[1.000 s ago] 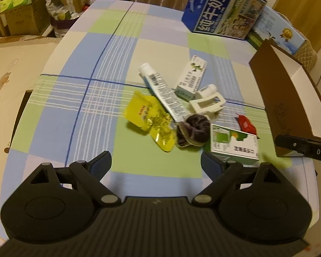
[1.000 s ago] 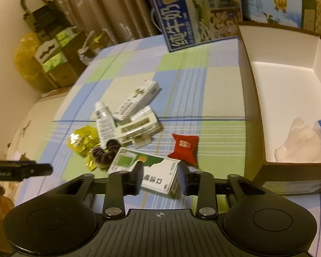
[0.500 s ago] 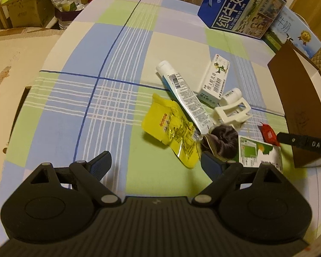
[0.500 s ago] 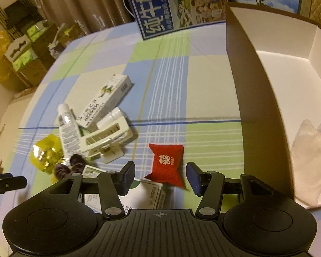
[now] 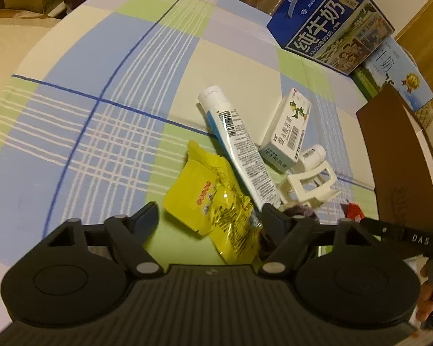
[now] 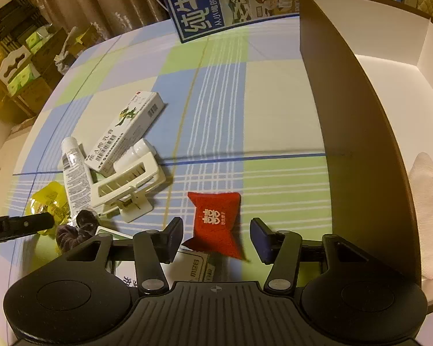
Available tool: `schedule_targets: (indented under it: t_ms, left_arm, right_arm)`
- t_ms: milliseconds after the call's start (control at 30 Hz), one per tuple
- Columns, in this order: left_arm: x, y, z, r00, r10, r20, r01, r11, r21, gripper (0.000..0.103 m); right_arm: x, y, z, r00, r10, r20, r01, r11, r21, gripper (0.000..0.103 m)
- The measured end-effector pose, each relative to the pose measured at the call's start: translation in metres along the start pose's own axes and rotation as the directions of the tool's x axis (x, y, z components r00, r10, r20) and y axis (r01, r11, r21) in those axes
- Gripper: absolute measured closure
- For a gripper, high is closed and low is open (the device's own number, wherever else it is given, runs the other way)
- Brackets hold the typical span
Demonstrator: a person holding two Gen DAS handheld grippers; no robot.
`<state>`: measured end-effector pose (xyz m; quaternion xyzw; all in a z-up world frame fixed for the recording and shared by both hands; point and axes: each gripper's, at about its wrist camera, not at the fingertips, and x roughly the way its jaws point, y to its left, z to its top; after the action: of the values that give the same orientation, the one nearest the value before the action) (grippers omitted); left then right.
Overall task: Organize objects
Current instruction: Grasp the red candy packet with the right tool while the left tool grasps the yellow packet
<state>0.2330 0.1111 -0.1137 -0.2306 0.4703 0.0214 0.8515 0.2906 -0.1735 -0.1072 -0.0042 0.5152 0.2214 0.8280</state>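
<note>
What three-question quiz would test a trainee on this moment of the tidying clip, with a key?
1. True or false: the right gripper is shut on the red pouch.
2. Which item lies between the open fingers of the left gripper?
A. the yellow packet
B. the white clip
C. the blue milk carton
3. Fill in: on the checked cloth, the brown-walled box stands to the ____ of the red pouch in the right wrist view.

Key:
1. False; its jaws stand open on either side of the pouch.
2. A
3. right
</note>
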Motion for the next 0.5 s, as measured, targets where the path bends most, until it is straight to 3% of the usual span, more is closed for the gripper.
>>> schedule_targets:
  t_ms: [233, 500]
  left_arm:
    - [0.009, -0.009, 0.004, 1.0, 0.0, 0.016, 0.0, 0.999, 0.04, 0.066]
    - [0.006, -0.016, 0.007, 0.999, -0.05, 0.02, 0.048, 0.997, 0.055, 0.081]
  right_arm:
    - [0.005, -0.002, -0.002, 1.0, 0.005, -0.01, -0.005, 1.0, 0.012, 0.06]
    - [0.01, -0.002, -0.002, 1.0, 0.001, -0.023, -0.001, 1.0, 0.015, 0.063]
